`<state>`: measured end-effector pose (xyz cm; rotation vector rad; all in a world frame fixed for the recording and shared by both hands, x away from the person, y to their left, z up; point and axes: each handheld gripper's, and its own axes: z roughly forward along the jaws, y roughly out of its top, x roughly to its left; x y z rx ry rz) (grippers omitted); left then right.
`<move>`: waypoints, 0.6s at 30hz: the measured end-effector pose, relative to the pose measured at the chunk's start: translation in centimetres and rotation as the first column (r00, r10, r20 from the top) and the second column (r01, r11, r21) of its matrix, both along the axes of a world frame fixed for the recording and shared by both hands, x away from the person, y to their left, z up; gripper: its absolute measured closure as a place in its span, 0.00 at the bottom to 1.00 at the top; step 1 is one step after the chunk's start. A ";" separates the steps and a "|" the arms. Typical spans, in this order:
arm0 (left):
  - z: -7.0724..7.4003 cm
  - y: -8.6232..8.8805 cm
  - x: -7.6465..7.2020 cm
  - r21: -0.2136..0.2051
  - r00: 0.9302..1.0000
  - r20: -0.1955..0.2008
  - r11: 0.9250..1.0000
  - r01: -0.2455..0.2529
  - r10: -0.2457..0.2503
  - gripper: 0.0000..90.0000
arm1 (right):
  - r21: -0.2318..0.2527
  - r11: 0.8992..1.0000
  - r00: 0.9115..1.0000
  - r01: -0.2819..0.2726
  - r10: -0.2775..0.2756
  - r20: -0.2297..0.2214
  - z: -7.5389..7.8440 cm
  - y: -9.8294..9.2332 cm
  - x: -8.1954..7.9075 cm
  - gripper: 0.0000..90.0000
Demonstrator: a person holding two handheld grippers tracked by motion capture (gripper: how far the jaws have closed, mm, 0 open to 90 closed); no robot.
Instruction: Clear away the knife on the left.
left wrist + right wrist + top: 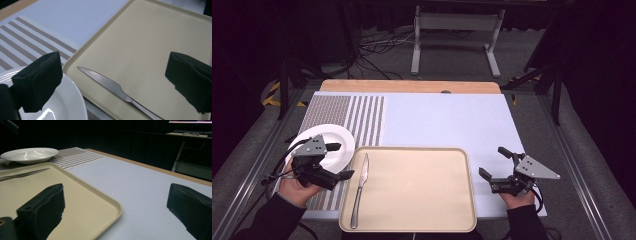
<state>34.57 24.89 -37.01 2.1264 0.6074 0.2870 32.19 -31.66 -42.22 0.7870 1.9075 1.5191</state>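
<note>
Your left gripper sits over plate edge, jaws spread wide, nothing between them. One jaw above plate rim, other reaching toward tray. Your right gripper rests off tray's right side over white mat, jaws also wide apart, empty. Knife lies flat inside tray along its left edge, blade tip pointing away from you, near left gripper but not touched. Plate sits on striped mat, just left of tray. Rest of tray bare.
</note>
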 end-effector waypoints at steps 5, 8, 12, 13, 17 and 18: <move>-0.6 1.2 -0.7 -0.032 0.999 0.049 0.999 -0.014 0.016 0.03 | -0.001 1.000 1.000 0.000 0.000 0.002 0.0 0.0 0.0 0.03; -1.3 2.0 -1.1 -0.065 0.997 0.072 0.998 -0.024 0.028 0.03 | -0.001 1.000 1.000 0.000 0.000 0.002 0.0 0.0 0.0 0.03; -2.1 3.2 -1.6 -0.117 0.994 0.100 0.993 -0.035 0.046 0.03 | 0.001 1.000 1.000 0.002 -0.002 0.000 0.0 0.0 0.0 0.03; -2.4 3.5 -1.7 -0.134 0.993 0.101 0.990 -0.039 0.053 0.03 | 0.001 1.000 1.000 0.000 0.000 0.002 0.0 0.0 0.0 0.03; -3.1 4.3 -1.9 -0.150 0.990 0.112 0.986 -0.073 0.090 0.04 | 0.002 1.000 1.000 0.002 -0.002 -0.001 0.0 0.0 0.0 0.03; -3.2 4.5 -2.0 -0.155 0.989 0.115 0.985 -0.078 0.096 0.04 | 0.001 1.000 1.000 0.001 -0.001 0.000 0.0 0.0 0.0 0.03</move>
